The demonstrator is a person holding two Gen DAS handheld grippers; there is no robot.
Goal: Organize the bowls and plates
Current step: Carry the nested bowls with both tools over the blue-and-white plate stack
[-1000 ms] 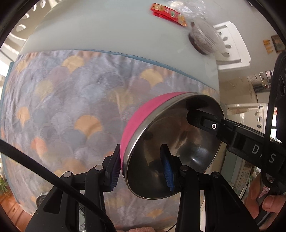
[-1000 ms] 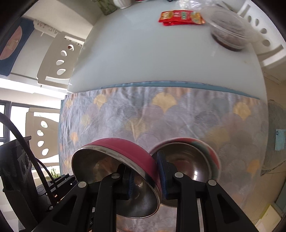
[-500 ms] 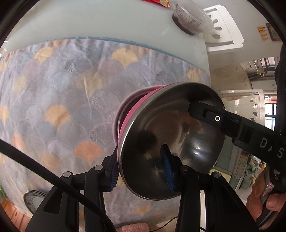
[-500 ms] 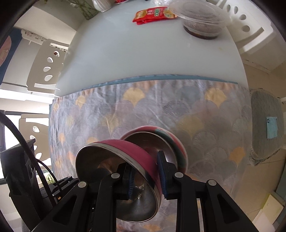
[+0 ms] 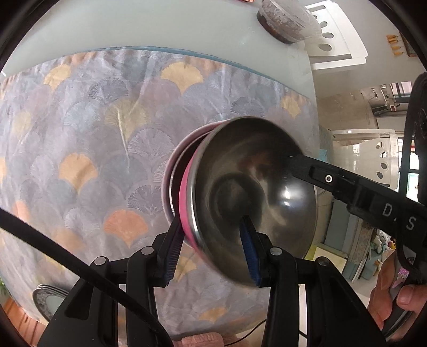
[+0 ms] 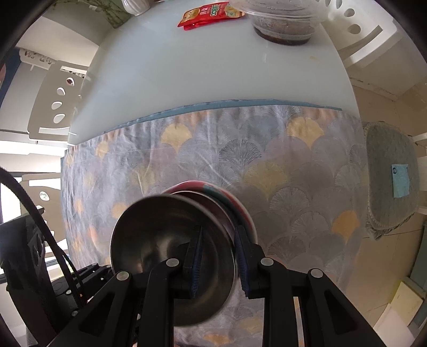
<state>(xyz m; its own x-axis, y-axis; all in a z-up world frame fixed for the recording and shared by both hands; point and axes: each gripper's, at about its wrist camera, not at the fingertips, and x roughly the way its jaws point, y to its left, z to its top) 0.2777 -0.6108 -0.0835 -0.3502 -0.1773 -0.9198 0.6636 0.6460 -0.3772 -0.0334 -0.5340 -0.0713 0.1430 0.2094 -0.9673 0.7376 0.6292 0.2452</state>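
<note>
Gripping pink steel bowl (image 5: 256,192) by near rim with left gripper (image 5: 213,251), jaws narrow, one pad inside, one outside. Pinching opposite rim with right gripper (image 6: 218,253), also narrow. Holding bowl tilted, sitting partly inside second bowl (image 6: 234,205) resting on fan-patterned cloth (image 6: 280,165). Lidded container (image 6: 283,24) standing well apart.

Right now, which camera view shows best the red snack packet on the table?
The right wrist view shows it best: the red snack packet lies almost whole on the white table, beside the plastic tub. The left wrist view shows only a cut-off sliver at its top edge.
</note>
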